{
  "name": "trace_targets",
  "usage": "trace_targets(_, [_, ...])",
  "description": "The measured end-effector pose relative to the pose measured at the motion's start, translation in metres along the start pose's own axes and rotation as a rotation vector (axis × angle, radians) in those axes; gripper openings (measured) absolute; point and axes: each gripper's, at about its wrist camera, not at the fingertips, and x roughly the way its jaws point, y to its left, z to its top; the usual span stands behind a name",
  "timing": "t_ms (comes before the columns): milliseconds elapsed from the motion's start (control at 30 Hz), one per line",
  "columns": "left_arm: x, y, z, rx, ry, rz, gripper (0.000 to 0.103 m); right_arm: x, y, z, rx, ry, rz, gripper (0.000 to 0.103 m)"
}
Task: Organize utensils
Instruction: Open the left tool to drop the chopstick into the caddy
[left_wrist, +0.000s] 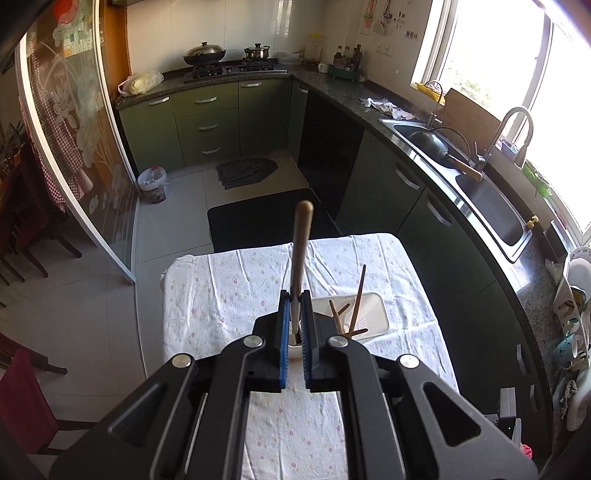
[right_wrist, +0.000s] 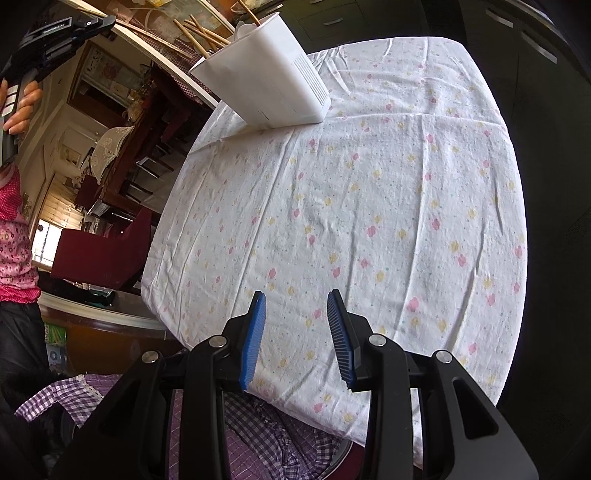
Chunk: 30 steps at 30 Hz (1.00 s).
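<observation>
Above the floral tablecloth (left_wrist: 229, 295), left fingers (left_wrist: 283, 314) clamp a wooden-handled utensil (left_wrist: 302, 243); right fingers (right_wrist: 255, 332) gape empty.

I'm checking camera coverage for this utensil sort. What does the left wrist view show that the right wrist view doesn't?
Only the left wrist view shows the left gripper shut on a wooden-handled utensil, plus the sink and stove.

Only the right wrist view shows the right gripper open and empty, and the hand holding the other gripper.

Both show the white utensil holder with chopsticks on the floral tablecloth.
</observation>
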Motion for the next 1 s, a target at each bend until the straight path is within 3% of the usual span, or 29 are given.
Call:
trace_targets(267, [0.051,-0.008,-0.001,0.027,0.087,0.003,0.006,0.000,-0.014,-0.001,0.042,-0.003,0.001,0.035])
trace_targets(533, [0.096,-0.017,-0.024,0.063,0.185,-0.012,0.006,0.003,-0.009,-0.002,0.052,0.001,-0.004,0.035])
trace_targets(600, [0.099,-0.016,-0.031,0.073,0.186,-0.017,0.013,0.002,-0.006,-0.002,0.053,-0.004,-0.008,0.035])
trace_targets(700, [0.094,-0.014,-0.042,0.086,0.156,-0.034,0.035,0.002,0.004,-0.004,0.045,-0.009,-0.014,0.035])
trace_targets(800, [0.081,-0.013,-0.054,0.109,0.097,-0.062,0.067,0.003,0.016,-0.006,0.036,-0.014,-0.030,0.035])
trace_targets(867, [0.068,-0.014,-0.065,0.124,0.033,-0.055,0.069,0.004,0.022,-0.008,0.031,-0.023,-0.046,0.039])
trace_targets(1000, [0.036,-0.013,-0.102,0.146,-0.086,-0.106,0.084,0.003,0.040,-0.016,0.020,-0.051,-0.061,0.044])
